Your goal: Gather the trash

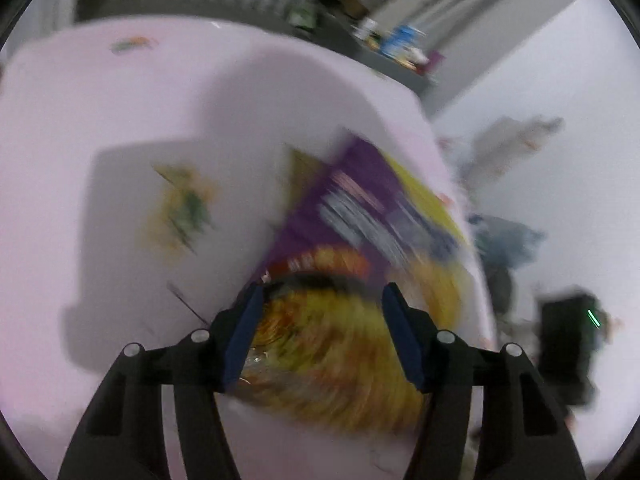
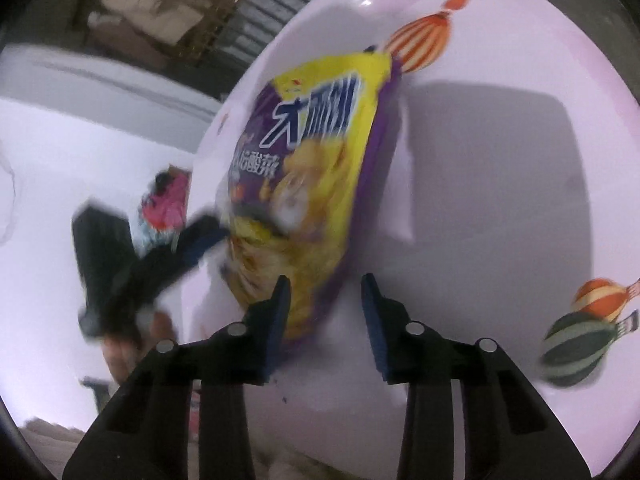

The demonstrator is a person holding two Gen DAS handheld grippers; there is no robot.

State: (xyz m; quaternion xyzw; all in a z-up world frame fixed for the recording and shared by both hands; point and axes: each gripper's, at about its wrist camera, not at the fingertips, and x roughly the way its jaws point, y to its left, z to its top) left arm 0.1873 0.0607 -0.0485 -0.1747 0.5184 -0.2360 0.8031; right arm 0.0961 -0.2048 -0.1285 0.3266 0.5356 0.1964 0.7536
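Observation:
A yellow and purple snack bag (image 1: 360,264) lies inside a pale pink bin (image 1: 120,160) printed with balloon pictures. My left gripper (image 1: 322,300) is open, its blue pads on either side of the bag's lower end, over the bin. In the right wrist view the same bag (image 2: 316,168) stands against the bin's inner wall (image 2: 500,160). My right gripper (image 2: 326,284) is open, with the bag's lower edge by its left pad. The left gripper (image 2: 192,248) shows blurred at the bin's left rim.
Crumpled wrappers (image 1: 508,240) and a dark object (image 1: 568,344) lie on the white surface right of the bin. A pink and red wrapper (image 2: 168,200) lies left of the bin. Cluttered shelves and boxes (image 1: 400,40) stand behind.

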